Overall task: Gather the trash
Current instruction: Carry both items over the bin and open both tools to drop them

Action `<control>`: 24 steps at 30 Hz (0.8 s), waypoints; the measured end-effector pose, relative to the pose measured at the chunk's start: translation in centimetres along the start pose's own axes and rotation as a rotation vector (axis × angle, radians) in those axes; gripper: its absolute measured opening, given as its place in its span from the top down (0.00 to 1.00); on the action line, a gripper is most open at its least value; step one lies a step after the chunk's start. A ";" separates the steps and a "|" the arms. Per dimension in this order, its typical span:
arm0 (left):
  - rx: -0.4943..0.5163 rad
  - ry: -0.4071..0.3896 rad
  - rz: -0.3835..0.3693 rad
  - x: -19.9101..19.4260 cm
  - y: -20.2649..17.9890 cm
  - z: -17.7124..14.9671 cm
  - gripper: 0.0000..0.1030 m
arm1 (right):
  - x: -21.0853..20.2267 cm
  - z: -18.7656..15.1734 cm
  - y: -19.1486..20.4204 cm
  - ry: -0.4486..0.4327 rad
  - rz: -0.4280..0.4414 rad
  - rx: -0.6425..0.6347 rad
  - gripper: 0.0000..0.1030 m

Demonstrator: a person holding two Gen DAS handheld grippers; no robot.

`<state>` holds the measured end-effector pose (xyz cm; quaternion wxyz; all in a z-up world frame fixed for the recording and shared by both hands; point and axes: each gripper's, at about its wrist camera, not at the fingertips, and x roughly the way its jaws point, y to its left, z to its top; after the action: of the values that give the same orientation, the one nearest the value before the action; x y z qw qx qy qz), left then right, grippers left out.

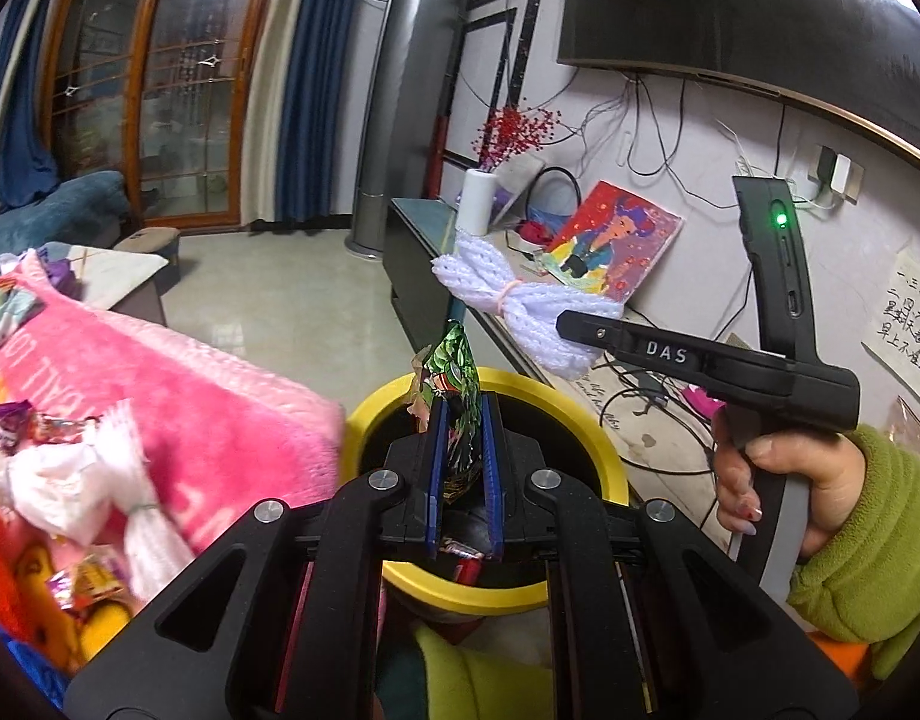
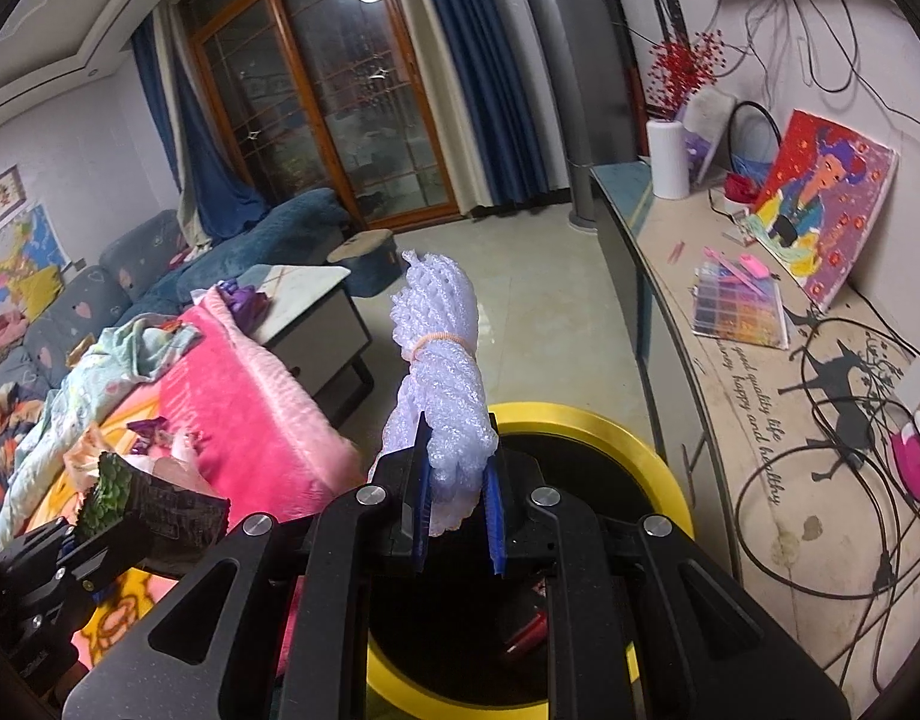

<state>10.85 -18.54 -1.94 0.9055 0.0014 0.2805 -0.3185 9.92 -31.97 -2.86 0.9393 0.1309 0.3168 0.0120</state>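
Both grippers are loaded and hang over the same bin. Clenched between the blue pads of the left gripper [image 1: 463, 420] is a crumpled green snack wrapper [image 1: 454, 372], standing upright out of the jaws and poking above them. Directly below and ahead of those fingers sits the yellow-rimmed trash bin [image 1: 604, 450], its dark inside already holding a few red scraps.

Off to the right of that tool, the right gripper [image 2: 457, 468] is squeezed on a bundle of white foam netting [image 2: 442, 354] tied round the middle with a pale rubber band; the bundle rises steeply out of the jaws, and the bin's rim curves just beyond and beneath it. A hand [image 1: 784, 474] in a green fleece sleeve grips that tool's handle.

To the left of both tools lies a pink blanket [image 1: 178, 384] strewn with more wrappers and a knotted white plastic bag [image 1: 76, 480].
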 end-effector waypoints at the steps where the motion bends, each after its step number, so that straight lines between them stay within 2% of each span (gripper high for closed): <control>1: 0.001 0.003 -0.005 0.3 -0.1 -0.1 0.94 | 0.2 -0.1 -0.3 0.006 -0.004 0.005 0.86; 13: 0.019 0.038 -0.045 3.8 -0.7 -0.4 0.94 | 1.8 -0.8 -2.3 0.066 -0.025 0.050 0.86; 24: -0.002 0.106 -0.062 7.5 -0.2 -1.1 0.94 | 3.1 -1.4 -3.9 0.129 -0.036 0.113 0.86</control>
<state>14.99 -22.84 -6.68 0.8791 0.0087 0.3283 -0.3454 11.33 -35.08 -6.73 0.9082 0.1771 0.3790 -0.0145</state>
